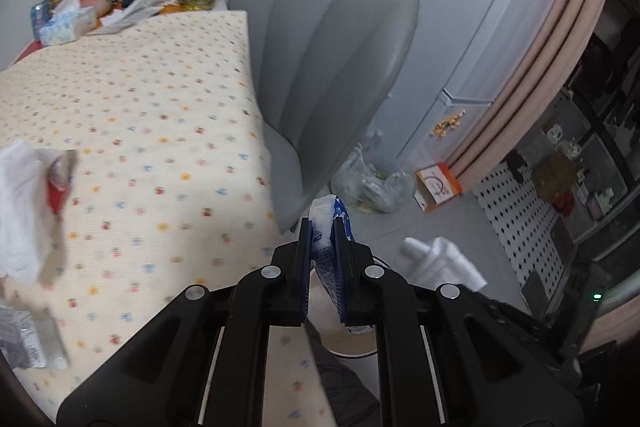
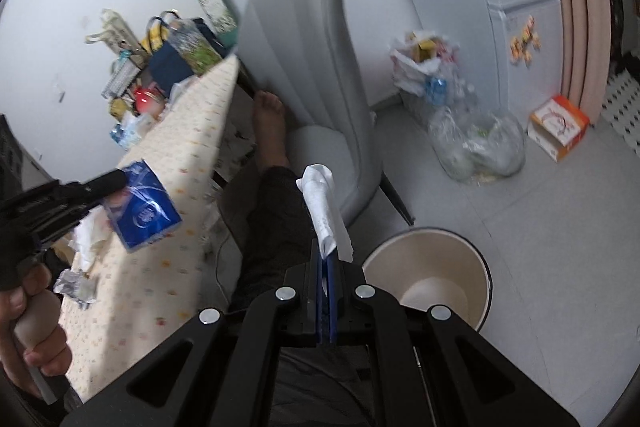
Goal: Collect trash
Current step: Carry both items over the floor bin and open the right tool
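Note:
My left gripper [image 1: 322, 227] is shut on a blue and white wrapper [image 1: 332, 227], held past the table's right edge; the same wrapper shows in the right wrist view [image 2: 142, 211] in the left gripper [image 2: 116, 183]. My right gripper [image 2: 329, 251] is shut on a crumpled white tissue [image 2: 322, 207], just left of the cream trash bin [image 2: 460, 251] on the floor. The tissue also shows in the left wrist view [image 1: 440, 259]. On the table lie a white tissue [image 1: 20, 211], a red and silver wrapper [image 1: 60, 179] and a silver wrapper [image 1: 28, 339].
The table has a floral cloth [image 1: 140, 107] with bags, bottles and a tissue pack [image 1: 68, 25] at its far end. A grey chair [image 1: 332, 67] stands beside it. Clear plastic bags [image 2: 476, 143], an orange box [image 2: 558, 127] and a fridge [image 1: 500, 7] lie beyond. The person's leg [image 2: 272, 195] is under the table.

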### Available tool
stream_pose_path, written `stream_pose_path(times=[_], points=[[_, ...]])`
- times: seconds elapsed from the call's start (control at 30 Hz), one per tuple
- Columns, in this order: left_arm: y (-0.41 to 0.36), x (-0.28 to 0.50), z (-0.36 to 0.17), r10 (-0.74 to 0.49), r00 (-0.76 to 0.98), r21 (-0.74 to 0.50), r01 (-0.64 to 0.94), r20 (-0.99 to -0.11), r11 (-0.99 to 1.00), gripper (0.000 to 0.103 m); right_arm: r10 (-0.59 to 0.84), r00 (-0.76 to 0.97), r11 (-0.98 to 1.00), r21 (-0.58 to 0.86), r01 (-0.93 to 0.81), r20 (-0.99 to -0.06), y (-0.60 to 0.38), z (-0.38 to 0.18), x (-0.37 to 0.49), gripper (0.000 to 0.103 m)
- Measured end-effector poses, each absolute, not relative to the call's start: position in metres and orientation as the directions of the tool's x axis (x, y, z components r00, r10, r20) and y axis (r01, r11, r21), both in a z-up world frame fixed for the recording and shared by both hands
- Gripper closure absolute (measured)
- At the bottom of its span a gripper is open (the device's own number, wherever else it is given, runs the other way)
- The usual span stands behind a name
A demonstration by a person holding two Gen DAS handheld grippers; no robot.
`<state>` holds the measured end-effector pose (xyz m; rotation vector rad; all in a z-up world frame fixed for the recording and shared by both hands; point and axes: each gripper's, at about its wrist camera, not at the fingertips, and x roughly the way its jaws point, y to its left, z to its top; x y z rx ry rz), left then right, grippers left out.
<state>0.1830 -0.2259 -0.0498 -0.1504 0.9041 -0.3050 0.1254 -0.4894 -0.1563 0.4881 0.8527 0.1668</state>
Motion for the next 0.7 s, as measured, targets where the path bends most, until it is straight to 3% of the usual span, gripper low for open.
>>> stream_pose_path(times=[0.37, 0.43, 0.47, 0.5, 0.7], points=[[-0.277, 0.214, -0.100, -0.325, 0.482, -0.246, 0.221, -0.814, 0.944, 0.092, 0.369, 0.549, 0.828, 0.534, 0.171, -0.749, -0.512, -0.247, 0.157, 0.095], [-0.285, 0.217, -0.108, -0.315, 0.468, -0.235, 0.222, -0.826, 0.946, 0.092, 0.365, 0.535, 0.819, 0.536, 0.205, -0.762, -0.519, -0.260, 0.156, 0.078], [-0.289, 0.219, -0.112, -0.307, 0.458, -0.228, 0.221, -0.834, 0.948, 0.092, 0.363, 0.537, 0.811, 0.542, 0.220, -0.761, -0.524, -0.263, 0.155, 0.053], [-0.291, 0.220, -0.114, -0.300, 0.453, -0.222, 0.219, -0.839, 0.950, 0.092, 0.356, 0.542, 0.805, 0.544, 0.236, -0.761, -0.527, -0.265, 0.153, 0.042], [-0.314, 0.226, -0.122, -0.297, 0.424, -0.211, 0.237, -0.856, 0.948, 0.092, 0.301, 0.553, 0.802, 0.520, 0.293, -0.777, -0.553, -0.266, 0.140, 0.042]])
